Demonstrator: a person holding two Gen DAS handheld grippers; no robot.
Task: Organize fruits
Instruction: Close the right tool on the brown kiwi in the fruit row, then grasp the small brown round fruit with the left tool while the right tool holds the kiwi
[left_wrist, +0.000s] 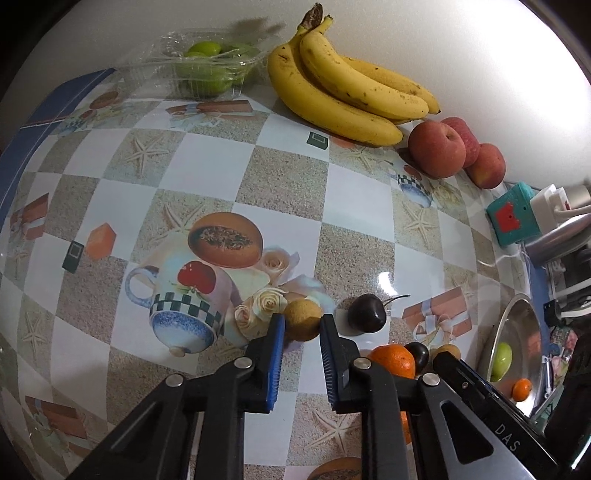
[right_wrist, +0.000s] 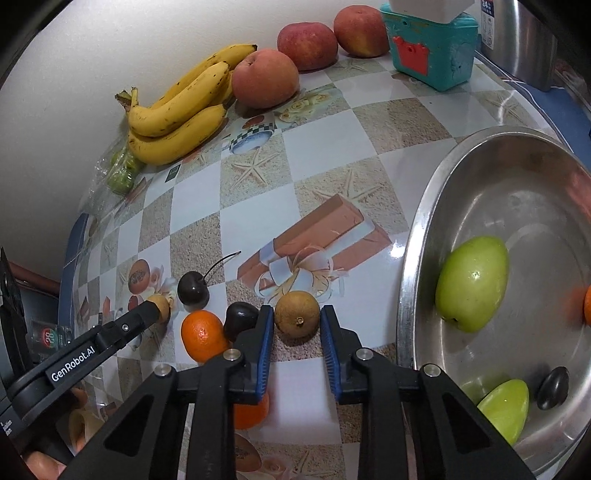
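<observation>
Cherry (left_wrist: 365, 313) and orange (left_wrist: 394, 360) crowd both tan fruits being gripped.

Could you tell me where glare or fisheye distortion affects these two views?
Left wrist view: a bright glare spot sits on the glossy tablecloth beside the stemmed cherry, and the checks bow outward. Right wrist view: the metal bowl mirrors its green fruit, and its rim looks stretched.

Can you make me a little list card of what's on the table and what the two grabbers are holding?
left gripper: jaws shut on a small tan fruit
right gripper: jaws shut on a brown fruit
bowl: green fruits, one dark fruit, an orange
loose nearby: cherry, orange
by the wall: bananas, apples
</observation>
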